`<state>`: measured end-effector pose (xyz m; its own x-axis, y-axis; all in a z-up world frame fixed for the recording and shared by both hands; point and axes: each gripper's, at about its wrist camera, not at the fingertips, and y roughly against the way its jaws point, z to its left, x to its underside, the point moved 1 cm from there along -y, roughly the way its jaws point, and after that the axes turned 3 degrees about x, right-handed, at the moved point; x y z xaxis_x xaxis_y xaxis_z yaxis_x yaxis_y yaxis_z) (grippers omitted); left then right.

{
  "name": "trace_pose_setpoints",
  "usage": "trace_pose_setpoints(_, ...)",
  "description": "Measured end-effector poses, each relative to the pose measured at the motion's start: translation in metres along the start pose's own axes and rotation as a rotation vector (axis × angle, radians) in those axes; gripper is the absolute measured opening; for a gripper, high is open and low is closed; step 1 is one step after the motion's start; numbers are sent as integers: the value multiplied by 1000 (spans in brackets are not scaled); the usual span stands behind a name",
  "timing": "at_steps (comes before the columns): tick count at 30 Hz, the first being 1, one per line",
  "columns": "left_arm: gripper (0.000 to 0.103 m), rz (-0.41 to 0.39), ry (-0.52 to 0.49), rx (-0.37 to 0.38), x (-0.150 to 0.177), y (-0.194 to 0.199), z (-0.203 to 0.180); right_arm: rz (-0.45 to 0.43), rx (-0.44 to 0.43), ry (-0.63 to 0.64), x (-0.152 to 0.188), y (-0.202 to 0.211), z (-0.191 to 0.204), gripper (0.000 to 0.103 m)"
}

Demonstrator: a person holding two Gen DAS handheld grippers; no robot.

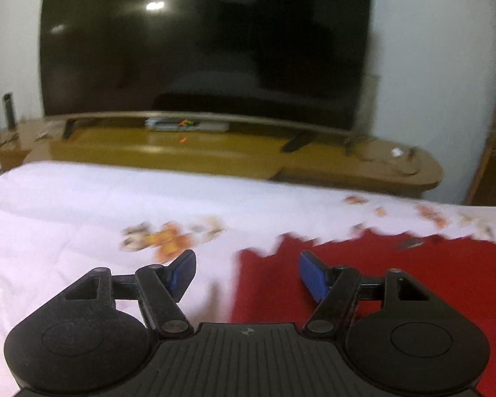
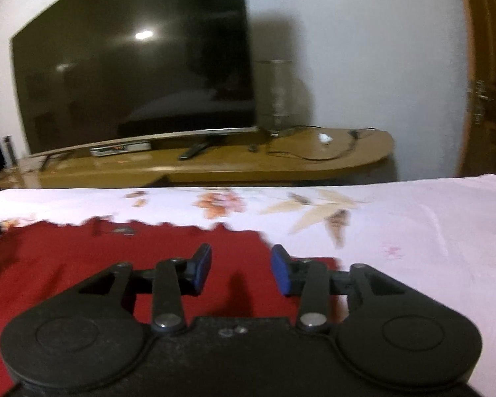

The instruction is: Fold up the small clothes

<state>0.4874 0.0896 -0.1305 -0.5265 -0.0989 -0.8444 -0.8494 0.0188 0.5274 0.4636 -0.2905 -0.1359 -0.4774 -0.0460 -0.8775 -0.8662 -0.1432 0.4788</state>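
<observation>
**Listener:** What is under your fingers?

**Me:** A red garment (image 1: 396, 281) lies flat on a bed covered by a pale sheet (image 1: 82, 205) printed with orange flowers. The garment is my landmark. My left gripper (image 1: 246, 269) hovers over its left edge, one blue pad above the sheet and the other above the red cloth. The fingers (image 1: 314, 276) stand wide apart with nothing between them.

**Listener:** And the other hand?

**Me:** My right gripper (image 2: 241, 269) hangs over the garment's right edge. Its fingers (image 2: 281, 269) are parted, more narrowly than the left ones, and they pinch no cloth.

**Listener:** What is beyond the garment?

**Me:** Past its jagged far edge the sheet runs on, then a low brown wooden stand (image 2: 215, 165) carries a large dark television (image 1: 201, 43). Right of the garment, a brown door (image 2: 489, 82) shows at the frame's edge. Both views are blurred.
</observation>
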Motion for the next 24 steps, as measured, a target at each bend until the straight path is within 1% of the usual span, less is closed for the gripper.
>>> trace_pose_setpoints(1,69,-3,-21,19,-1,2,-14,7,-33,8,-1,-1,9,51)
trace_pose_setpoints(2,69,-3,-42,43,-1,2,-27,15,-62,18,-1,-2,19,53)
trace_pose_setpoints(3,73,1,-75,74,0,1,-44,17,-88,26,-2,-5,28,56)
trace_pose_setpoints(4,77,8,-96,87,2,-2,-57,20,-110,32,-2,-9,38,57)
trace_pose_setpoints(5,84,29,-110,104,5,-8,-69,31,-127,36,-3,-14,47,57)
trace_pose_setpoints(7,85,85,-118,139,11,-25,-83,75,-137,36,-4,-30,64,55)
trace_pose_setpoints(9,85,141,-122,121,21,-42,-88,116,-142,30,-1,-41,73,55)
trace_pose_setpoints(11,92,133,-127,120,28,-47,-83,147,-139,46,5,-51,75,57)
trace_pose_setpoints(13,92,137,-130,122,27,-44,-76,157,-145,93,9,-51,71,60)
trace_pose_setpoints(15,93,135,-152,111,29,-40,-67,157,-123,124,9,-45,60,62)
trace_pose_setpoints(16,93,134,-154,110,30,-37,-62,155,-96,130,11,-42,50,63)
trace_pose_setpoints(18,93,134,-151,97,32,-32,-49,154,-47,120,13,-37,26,63)
trace_pose_setpoints(19,93,135,-138,113,33,-30,-42,150,-25,103,14,-33,13,62)
trace_pose_setpoints(21,93,134,-144,119,33,-29,-39,150,18,89,16,-26,-5,61)
trace_pose_setpoints(24,93,131,-168,94,32,-28,-45,161,23,82,15,-24,-12,60)
